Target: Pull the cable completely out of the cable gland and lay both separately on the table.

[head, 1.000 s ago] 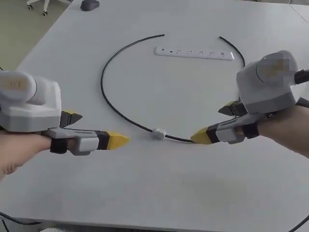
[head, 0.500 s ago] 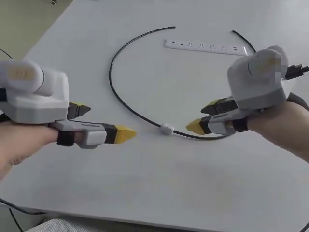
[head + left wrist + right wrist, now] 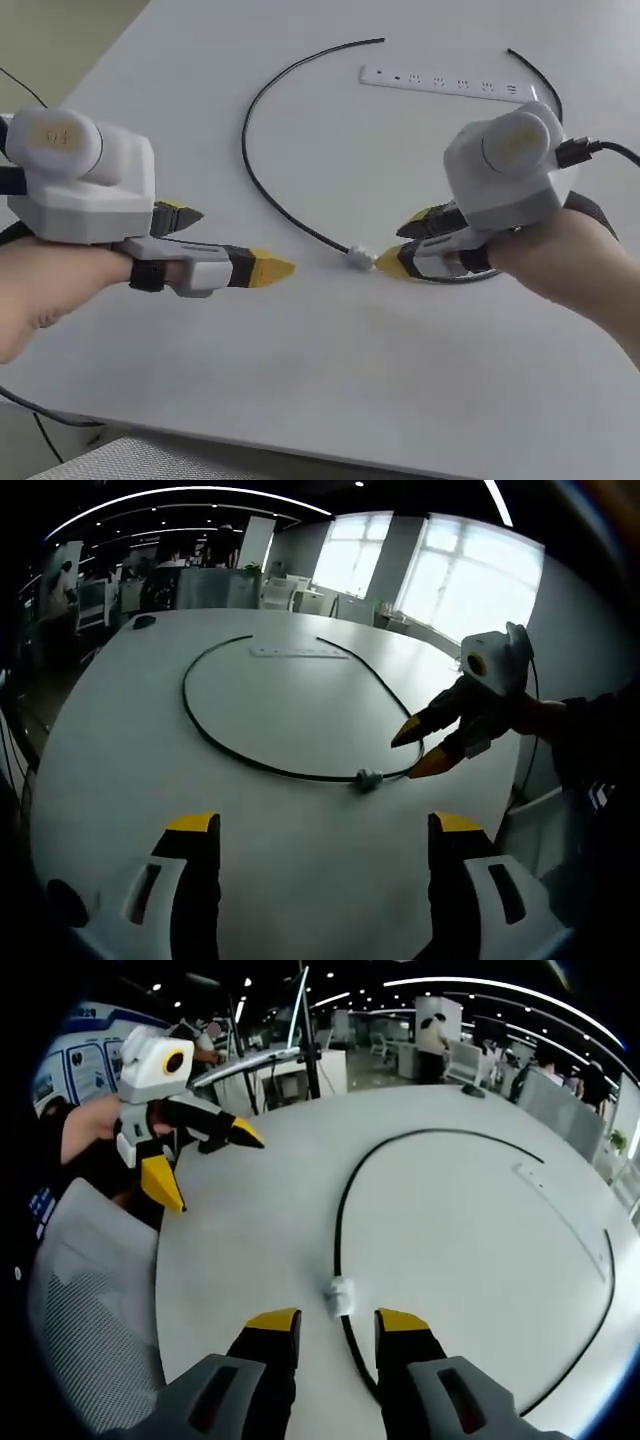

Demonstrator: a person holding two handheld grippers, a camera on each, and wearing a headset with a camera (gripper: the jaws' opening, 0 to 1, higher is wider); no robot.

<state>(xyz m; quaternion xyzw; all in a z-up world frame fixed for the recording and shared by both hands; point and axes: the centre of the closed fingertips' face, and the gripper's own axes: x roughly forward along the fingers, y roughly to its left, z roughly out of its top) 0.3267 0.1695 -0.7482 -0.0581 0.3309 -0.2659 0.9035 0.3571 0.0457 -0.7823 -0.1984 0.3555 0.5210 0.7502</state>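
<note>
A long black cable [image 3: 247, 160] lies in a wide arc on the white table [image 3: 330, 370], threaded through a small white cable gland [image 3: 358, 257]. My right gripper [image 3: 397, 242] is open right beside the gland, its yellow fingertips [image 3: 386, 263] almost touching it. In the right gripper view the gland [image 3: 340, 1293] sits just ahead of the gripper [image 3: 337, 1320], and the cable [image 3: 345, 1210] runs back between the jaws. My left gripper [image 3: 235, 243] is open and holds nothing, a short way left of the gland. From the left gripper [image 3: 322, 825], the gland [image 3: 368, 778] lies ahead.
A white power strip [image 3: 440, 82] lies at the far side, inside the cable's arc. The table's near edge runs along the bottom, with a mesh chair [image 3: 90, 1290] beside it. A dark mouse [image 3: 145, 621] rests at the far end of the table.
My right gripper has moved left along the cable, up to the gland. The left gripper has stayed about where it was. The head camera has shifted.
</note>
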